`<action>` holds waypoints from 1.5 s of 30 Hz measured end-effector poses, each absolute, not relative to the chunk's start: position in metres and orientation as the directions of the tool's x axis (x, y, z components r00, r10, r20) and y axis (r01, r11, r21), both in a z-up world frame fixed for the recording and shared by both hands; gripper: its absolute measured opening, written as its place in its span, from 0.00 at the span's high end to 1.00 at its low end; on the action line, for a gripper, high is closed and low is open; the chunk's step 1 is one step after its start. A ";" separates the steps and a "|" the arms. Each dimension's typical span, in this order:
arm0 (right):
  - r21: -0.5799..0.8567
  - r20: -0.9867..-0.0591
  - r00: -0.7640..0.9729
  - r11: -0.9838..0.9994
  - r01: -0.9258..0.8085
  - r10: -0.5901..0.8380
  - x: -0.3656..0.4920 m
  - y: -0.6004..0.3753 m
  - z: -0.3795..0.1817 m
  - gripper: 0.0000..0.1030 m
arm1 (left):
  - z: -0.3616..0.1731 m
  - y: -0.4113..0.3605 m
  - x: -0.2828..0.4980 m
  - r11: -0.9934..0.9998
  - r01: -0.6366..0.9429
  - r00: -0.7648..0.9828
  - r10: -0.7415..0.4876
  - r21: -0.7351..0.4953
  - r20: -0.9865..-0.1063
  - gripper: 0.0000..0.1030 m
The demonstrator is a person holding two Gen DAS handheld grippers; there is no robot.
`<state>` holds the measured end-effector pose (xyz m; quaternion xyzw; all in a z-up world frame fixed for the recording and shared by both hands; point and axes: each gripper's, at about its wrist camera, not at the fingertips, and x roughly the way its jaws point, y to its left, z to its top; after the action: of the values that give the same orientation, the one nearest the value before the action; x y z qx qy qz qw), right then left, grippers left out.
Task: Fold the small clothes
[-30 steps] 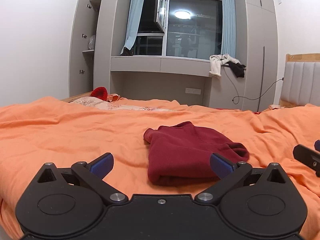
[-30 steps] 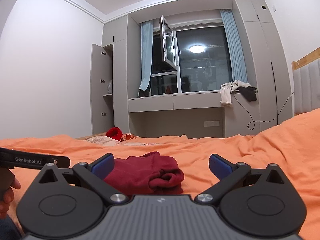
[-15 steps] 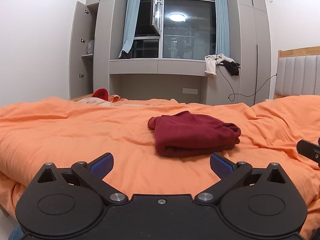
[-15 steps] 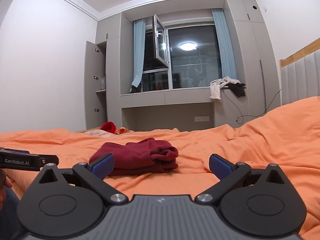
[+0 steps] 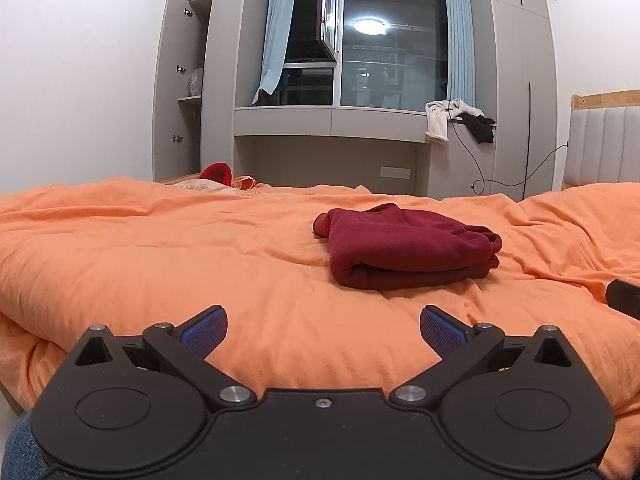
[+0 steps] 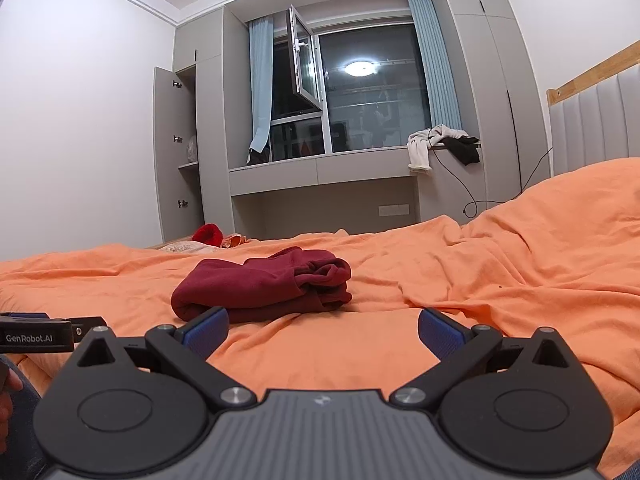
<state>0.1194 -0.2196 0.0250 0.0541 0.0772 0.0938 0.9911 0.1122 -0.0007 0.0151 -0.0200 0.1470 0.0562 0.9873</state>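
A dark red garment (image 5: 408, 246) lies folded in a compact bundle on the orange bedspread (image 5: 160, 252); it also shows in the right wrist view (image 6: 264, 286). My left gripper (image 5: 323, 330) is open and empty, held back from the bundle near the bed's front edge. My right gripper (image 6: 322, 330) is open and empty, also short of the bundle, which lies ahead and to its left. The left gripper's body (image 6: 36, 334) shows at the left edge of the right wrist view.
A pale patterned cloth (image 5: 204, 186) and a red item (image 5: 218, 172) lie at the bed's far left edge. Grey cabinets with an open door (image 5: 180, 92) and a window ledge with draped clothes (image 5: 456, 118) stand behind. A padded headboard (image 5: 604, 144) is at right.
Both grippers have drawn back from the folded red garment toward the bed's front edge; the garment looks smaller and farther away. Both stay open.
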 end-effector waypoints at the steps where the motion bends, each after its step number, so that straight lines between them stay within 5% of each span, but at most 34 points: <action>1: 0.121 -0.144 0.970 0.977 -0.177 0.193 0.120 -0.219 0.024 0.00 | 0.015 -0.001 0.112 0.993 -0.116 0.950 0.105 -0.020 -0.293 0.01; 45: 0.109 -0.149 0.970 0.978 -0.178 0.193 0.119 -0.219 0.022 0.00 | 0.014 -0.005 0.112 0.993 -0.116 0.948 0.108 -0.010 -0.298 0.01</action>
<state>0.1194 -0.2194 0.0221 0.0477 0.0799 0.0935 0.9913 0.1122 -0.0048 0.0136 -0.0138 0.1504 0.0567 0.9869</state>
